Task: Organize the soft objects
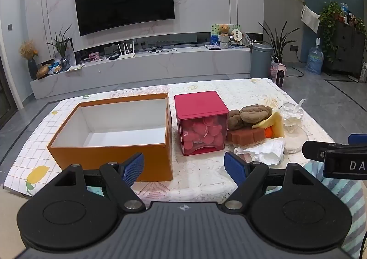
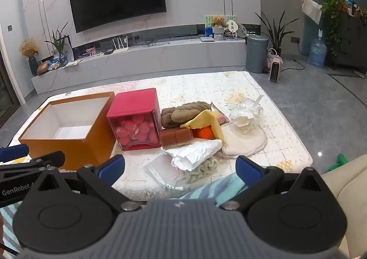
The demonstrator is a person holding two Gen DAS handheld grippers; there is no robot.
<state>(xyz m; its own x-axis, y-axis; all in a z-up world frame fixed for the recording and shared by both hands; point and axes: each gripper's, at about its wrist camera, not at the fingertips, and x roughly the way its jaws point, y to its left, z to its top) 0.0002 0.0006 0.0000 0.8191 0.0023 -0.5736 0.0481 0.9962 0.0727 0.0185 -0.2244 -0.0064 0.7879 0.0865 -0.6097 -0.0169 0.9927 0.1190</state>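
An open orange box [image 1: 110,151] [image 2: 66,144] with a white, empty inside stands on the table at the left. Right of it a pile of soft things lies: a brown knitted roll [image 1: 250,115] [image 2: 183,113], a brown sponge block [image 1: 246,136] [image 2: 175,136], a yellow cloth [image 1: 274,125] [image 2: 206,122], an orange ball [image 2: 204,133], crumpled white cloth [image 1: 263,152] [image 2: 195,152] and a beige round pad [image 2: 245,142]. My left gripper [image 1: 183,167] is open and empty before the box. My right gripper [image 2: 180,167] is open and empty before the pile.
A red lidded container [image 1: 201,123] [image 2: 136,119] with pink discs stands between box and pile. Crumpled clear plastic [image 1: 291,114] [image 2: 245,114] lies at the pile's far right. A striped teal cloth [image 2: 218,188] hangs at the near table edge. A beige sofa [image 2: 344,181] is at right.
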